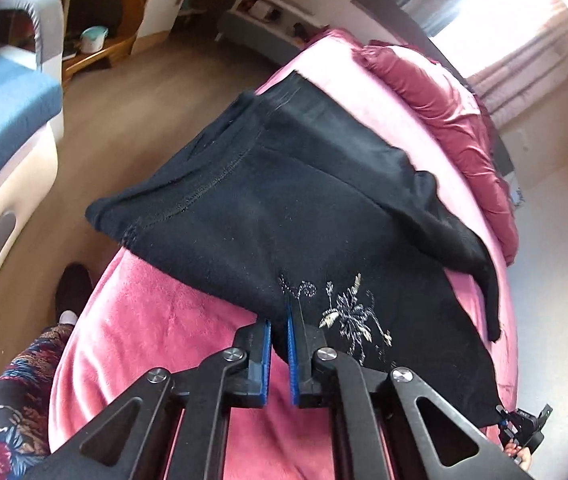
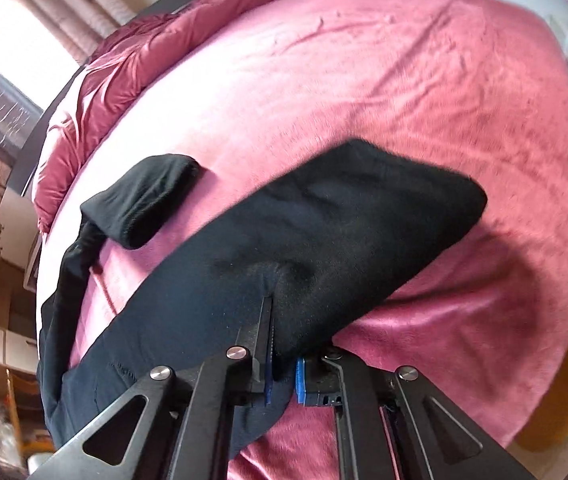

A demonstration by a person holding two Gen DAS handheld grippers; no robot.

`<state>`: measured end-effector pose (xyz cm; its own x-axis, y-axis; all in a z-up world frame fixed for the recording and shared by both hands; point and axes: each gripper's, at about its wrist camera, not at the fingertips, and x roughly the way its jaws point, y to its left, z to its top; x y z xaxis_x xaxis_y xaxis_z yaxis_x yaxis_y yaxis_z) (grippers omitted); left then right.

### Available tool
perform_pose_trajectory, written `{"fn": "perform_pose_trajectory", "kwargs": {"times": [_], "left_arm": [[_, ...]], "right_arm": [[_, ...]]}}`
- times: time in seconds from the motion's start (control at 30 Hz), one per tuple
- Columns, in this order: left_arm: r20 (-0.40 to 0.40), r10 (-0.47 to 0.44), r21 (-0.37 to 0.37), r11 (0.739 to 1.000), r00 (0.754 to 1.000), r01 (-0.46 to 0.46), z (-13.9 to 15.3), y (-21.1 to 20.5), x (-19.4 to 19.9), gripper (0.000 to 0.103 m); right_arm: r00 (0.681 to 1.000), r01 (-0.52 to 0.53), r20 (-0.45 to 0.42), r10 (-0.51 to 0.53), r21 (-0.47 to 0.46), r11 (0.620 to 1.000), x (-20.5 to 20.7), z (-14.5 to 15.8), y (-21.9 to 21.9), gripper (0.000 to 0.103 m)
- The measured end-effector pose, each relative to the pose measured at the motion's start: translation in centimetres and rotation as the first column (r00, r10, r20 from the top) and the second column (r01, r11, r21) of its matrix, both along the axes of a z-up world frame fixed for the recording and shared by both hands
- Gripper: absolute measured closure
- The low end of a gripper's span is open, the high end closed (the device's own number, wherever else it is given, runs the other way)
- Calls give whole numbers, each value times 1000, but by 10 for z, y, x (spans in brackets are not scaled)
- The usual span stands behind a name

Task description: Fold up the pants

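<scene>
Both grippers are pinching the pants (image 1: 284,200), which are lying on the pink blanket (image 1: 155,320) covering the bed.

Left gripper (image 1: 279,344): jaws pressed nearly together, black cloth running between the blue pads, near the embroidered flower (image 1: 356,312). The edge it is holding is sitting next to the blanket's near side.

Right gripper (image 2: 279,344): jaws closed on a bunched fold of black fabric, which is puckering just above the tips and looks to be lifting a little off the blanket.

Where the pants are: spread across the near part of the bed. In the left view the waist end with its seam is overhanging the bed edge toward the floor (image 1: 123,120). In the right view one leg end (image 2: 143,204) is curling back on itself, lying apart from the main black mass with pink showing between.

Progress, as a judgement: early. Both grips are looking set, but no clean fold is showing yet; the garment is looking loosely doubled and rumpled, not squared. Cannot tell whether the legs are already stacked on each other.

Left to do, probably: carrying the gripped edge over, laying it flat, straightening the stray leg end, pulling the overhanging part back onto the bed, then folding again.

A red quilt (image 2: 131,64) is bunched at the far side, clear of the pants.
</scene>
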<state>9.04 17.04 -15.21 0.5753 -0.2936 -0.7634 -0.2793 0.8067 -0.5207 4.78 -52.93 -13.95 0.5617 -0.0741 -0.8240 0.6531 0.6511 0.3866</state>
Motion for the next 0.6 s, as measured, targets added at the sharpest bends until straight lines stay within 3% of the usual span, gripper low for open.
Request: {"fn": "perform_pose_trajectory", "kwargs": {"times": [0.3, 0.43, 0.5, 0.6], "left_arm": [[-13, -34, -4, 999, 999, 33, 15, -1, -41, 97], [-87, -80, 25, 996, 993, 83, 6, -10, -54, 96], [-164, -99, 30, 994, 982, 105, -9, -13, -50, 95], [-221, -101, 55, 992, 970, 116, -12, -15, -46, 81]], "right_arm": [[998, 47, -30, -48, -25, 999, -56, -1, -10, 96], [996, 53, -66, -54, -15, 998, -71, -11, -20, 96], [995, 47, -86, -46, 1, 999, -71, -18, -21, 94], [995, 49, -90, -49, -2, 999, -75, -17, -23, 85]]}}
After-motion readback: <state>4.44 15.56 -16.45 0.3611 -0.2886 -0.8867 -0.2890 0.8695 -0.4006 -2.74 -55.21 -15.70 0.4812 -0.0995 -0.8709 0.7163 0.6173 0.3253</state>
